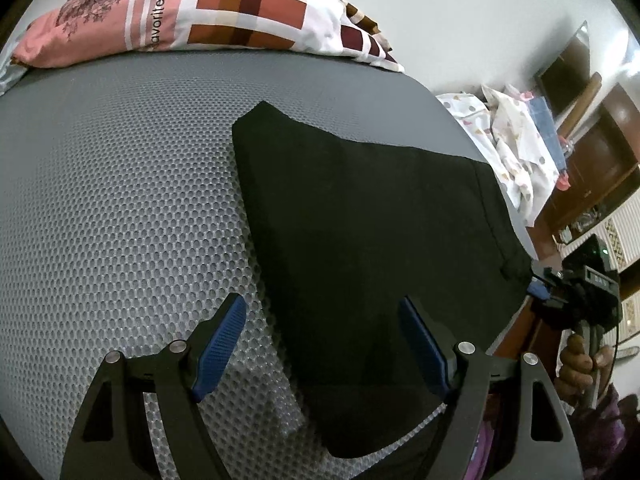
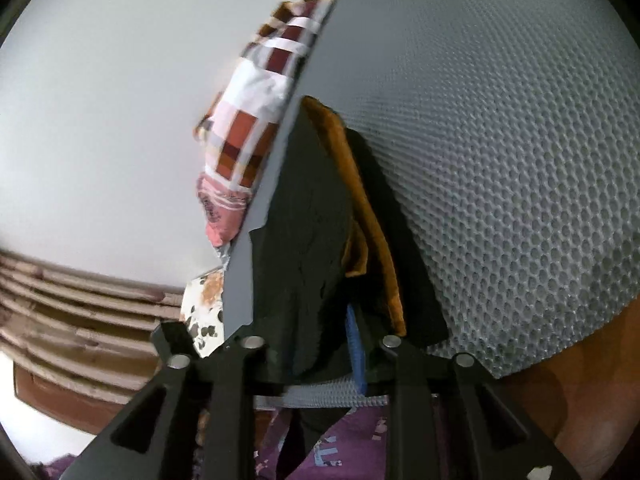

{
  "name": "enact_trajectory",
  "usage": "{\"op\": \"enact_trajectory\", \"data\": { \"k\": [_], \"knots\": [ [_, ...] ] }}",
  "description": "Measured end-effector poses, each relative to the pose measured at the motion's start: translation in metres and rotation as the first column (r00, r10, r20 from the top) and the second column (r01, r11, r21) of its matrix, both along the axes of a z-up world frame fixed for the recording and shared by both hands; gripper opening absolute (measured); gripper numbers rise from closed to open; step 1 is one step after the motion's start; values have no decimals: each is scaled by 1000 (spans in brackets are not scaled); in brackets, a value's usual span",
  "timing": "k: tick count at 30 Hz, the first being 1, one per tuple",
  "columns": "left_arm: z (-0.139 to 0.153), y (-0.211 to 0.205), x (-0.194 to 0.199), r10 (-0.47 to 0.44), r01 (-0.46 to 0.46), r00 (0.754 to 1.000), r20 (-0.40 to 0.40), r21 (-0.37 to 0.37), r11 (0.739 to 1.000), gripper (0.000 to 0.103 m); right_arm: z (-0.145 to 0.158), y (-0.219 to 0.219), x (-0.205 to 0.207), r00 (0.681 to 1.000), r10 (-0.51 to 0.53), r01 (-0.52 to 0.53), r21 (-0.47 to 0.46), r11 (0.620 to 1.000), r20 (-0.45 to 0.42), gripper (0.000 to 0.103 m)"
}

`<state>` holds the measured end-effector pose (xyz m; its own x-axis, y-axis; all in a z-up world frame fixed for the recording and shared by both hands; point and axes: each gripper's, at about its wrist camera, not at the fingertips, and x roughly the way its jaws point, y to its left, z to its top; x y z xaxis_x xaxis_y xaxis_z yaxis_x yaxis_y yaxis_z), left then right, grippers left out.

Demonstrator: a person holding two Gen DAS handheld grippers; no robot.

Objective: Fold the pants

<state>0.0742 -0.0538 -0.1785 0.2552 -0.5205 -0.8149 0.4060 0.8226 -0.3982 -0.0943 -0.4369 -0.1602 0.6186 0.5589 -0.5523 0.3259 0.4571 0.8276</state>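
Observation:
Black pants lie folded flat on the grey mesh mattress. My left gripper is open and empty, hovering over the near left edge of the pants, one blue pad on each side of that edge. My right gripper shows at the pants' right corner. In the right wrist view the right gripper is shut on the black pants, lifting the cloth, whose orange-brown lining shows.
A patchwork pink and brown pillow lies at the head of the mattress. Patterned bedding is heaped past the right edge. A dark wooden cabinet stands at the right. White wall behind.

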Motion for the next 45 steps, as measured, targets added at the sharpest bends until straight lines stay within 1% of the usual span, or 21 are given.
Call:
{"op": "enact_trajectory", "data": {
  "k": [1, 4, 5, 6, 7, 9, 13, 15, 17, 20, 21, 23, 26, 27, 29, 34, 36, 39, 41, 43, 45],
  "knots": [
    [0, -1, -1, -3, 3, 1000, 1, 2, 1000, 79, -5, -2, 1, 1000, -17, 18, 18, 1000, -24, 27],
    [0, -4, -2, -7, 7, 1000, 3, 4, 1000, 79, -17, -11, -2, 995, -84, 89, 124, 988, -44, 27],
    [0, -4, -2, -8, 8, 1000, 1, 5, 1000, 79, -18, -12, -2, 995, -89, 94, 128, 987, -44, 24],
    [0, -6, -1, -8, 8, 1000, -1, 7, 1000, 79, -16, -11, 0, 995, -85, 89, 107, 990, -46, 13],
    [0, -7, -1, -9, 9, 1000, -1, 9, 1000, 79, -13, -8, 3, 996, -69, 72, 54, 996, -47, 11],
    [1, -7, 0, -10, 10, 1000, 5, 14, 1000, 79, -5, -3, 5, 998, -54, 55, 31, 998, -19, 10],
    [11, -7, 2, -6, 6, 1000, 28, 3, 1000, 79, 29, 7, 2, 997, -29, 25, 54, 998, 77, 10],
    [14, -8, 3, -10, 10, 999, 40, 4, 1000, 79, 33, 7, -4, 997, -29, 24, 66, 998, 77, 10],
    [13, -11, 3, -23, 23, 999, 39, 9, 1000, 79, 17, 6, -14, 999, -32, 30, 74, 997, 30, 10],
    [7, -19, 1, -48, 47, 998, 29, 30, 998, 79, -23, -3, -24, 996, -68, 76, 145, 986, -58, 7],
    [6, -21, -1, -58, 57, 998, 26, 37, 998, 79, -34, -7, -27, 994, -84, 95, 179, 979, -63, 5],
    [3, -24, -3, -78, 76, 997, 29, 56, 996, 79, -39, -11, -26, 993, -104, 115, 206, 972, -61, 5],
    [3, -27, -4, -86, 83, 995, 43, 68, 994, 79, -26, -7, -21, 997, -70, 76, 147, 986, -41, 6],
    [2, -27, -4, -84, 81, 996, 41, 65, 995, 79, -24, -7, -21, 997, -65, 70, 142, 987, -44, 6],
    [1, -29, -1, -77, 74, 996, 44, 59, 996, 79, -26, -8, -21, 997, -62, 68, 141, 988, -48, 6],
    [-12, -30, 3, -84, 80, 996, 40, 82, 993, 81, -31, -10, -28, 996, -76, 83, 181, 980, -49, 4],
    [-17, -27, 3, -78, 76, 997, 19, 73, 994, 81, -29, -10, -28, 997, -69, 76, 172, 982, -46, 5],
    [-17, -22, 3, -62, 60, 998, 24, 52, 997, 81, -25, -8, -25, 997, -56, 62, 156, 986, -44, 8],
    [-18, -21, 3, -56, 55, 998, 16, 46, 997, 81, -21, -7, -22, 998, -43, 49, 126, 991, -44, 8],
    [-17, -17, 4, -47, 46, 999, 11, 34, 998, 81, -11, -4, -18, 999, -24, 27, 64, 998, -44, 12],
    [-15, -13, 6, -40, 40, 999, 0, 25, 999, 81, 0, -5, -19, 999, -15, 15, -2, 1000, -48, 13]
  ]
}}
